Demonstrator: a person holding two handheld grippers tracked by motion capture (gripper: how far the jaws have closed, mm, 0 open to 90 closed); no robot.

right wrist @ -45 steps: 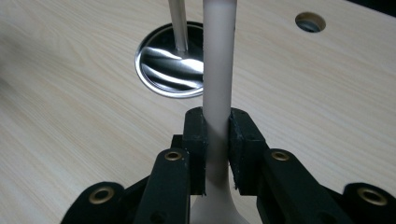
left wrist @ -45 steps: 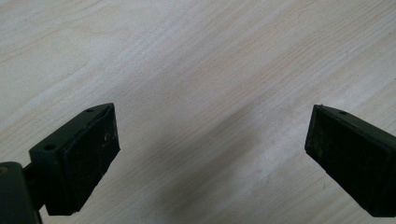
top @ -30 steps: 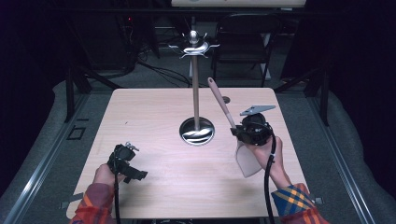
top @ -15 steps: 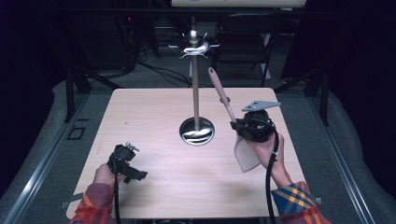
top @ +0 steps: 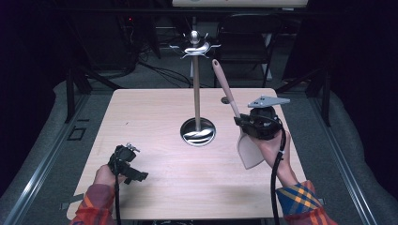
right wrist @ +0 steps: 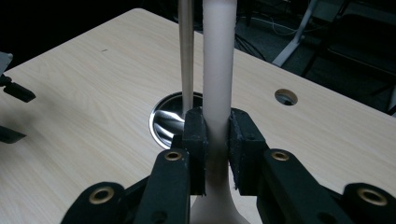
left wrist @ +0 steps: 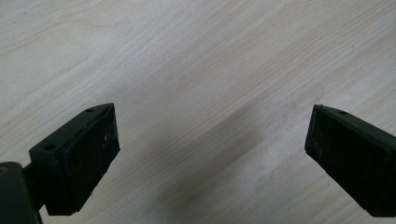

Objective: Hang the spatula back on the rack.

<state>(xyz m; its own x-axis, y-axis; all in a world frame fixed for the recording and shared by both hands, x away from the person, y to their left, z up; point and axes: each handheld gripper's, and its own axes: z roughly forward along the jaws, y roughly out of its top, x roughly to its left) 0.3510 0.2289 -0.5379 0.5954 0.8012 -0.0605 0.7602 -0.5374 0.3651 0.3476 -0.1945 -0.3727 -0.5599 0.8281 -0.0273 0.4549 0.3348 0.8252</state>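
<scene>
The right gripper [top: 241, 123] is held up over the table's [top: 155, 117] right edge, its jaws clamped on the handle of a pale pink spatula [top: 234, 117]. The spatula is lifted off the wood, blade down in front of the right hand [top: 270, 147] and handle slanting up toward the far edge. A chrome stand [top: 197, 89] rises from its round base at the table's middle, just left of the spatula. The left gripper [top: 126, 161] sits low near the front left corner, jaws wide apart over bare wood. A small hole [right wrist: 286, 96] shows near the far right corner.
</scene>
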